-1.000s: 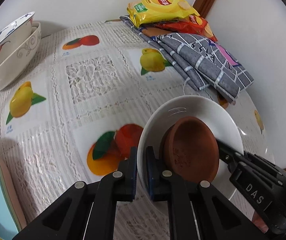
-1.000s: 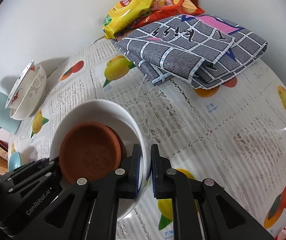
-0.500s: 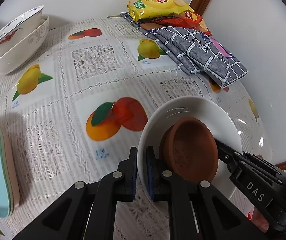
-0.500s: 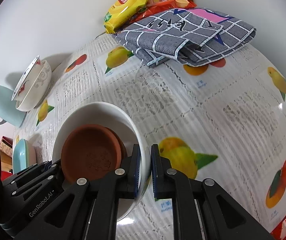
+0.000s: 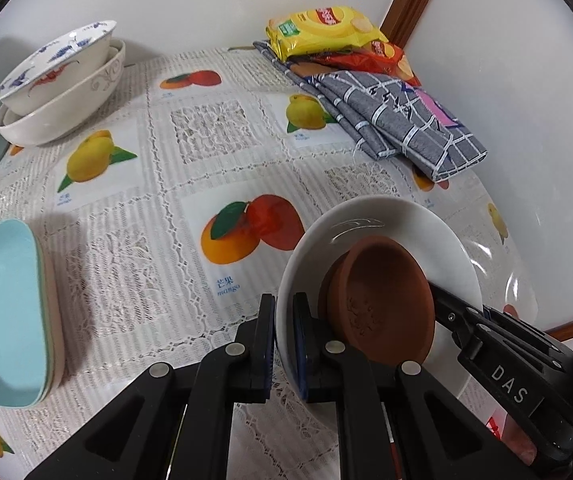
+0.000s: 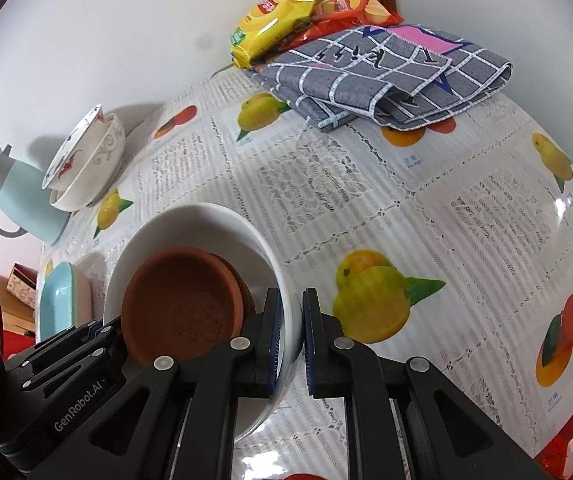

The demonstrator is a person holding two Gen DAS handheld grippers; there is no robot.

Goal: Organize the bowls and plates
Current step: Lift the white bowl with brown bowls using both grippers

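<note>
Left wrist: left gripper (image 5: 284, 322) clamps white bowl (image 5: 370, 220) rim; right gripper (image 6: 290, 328) clamps opposite rim, balancing it. Brown saucer (image 5: 382, 300) rides inside, near tabletop (image 5: 206, 160) right edge.

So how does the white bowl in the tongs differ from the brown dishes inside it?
The white bowl is glossy, larger and clamped at its rim by both tongs; the brown dishes are matte clay, smaller and lie tilted inside it, ungripped. Both are round and shallow.
</note>
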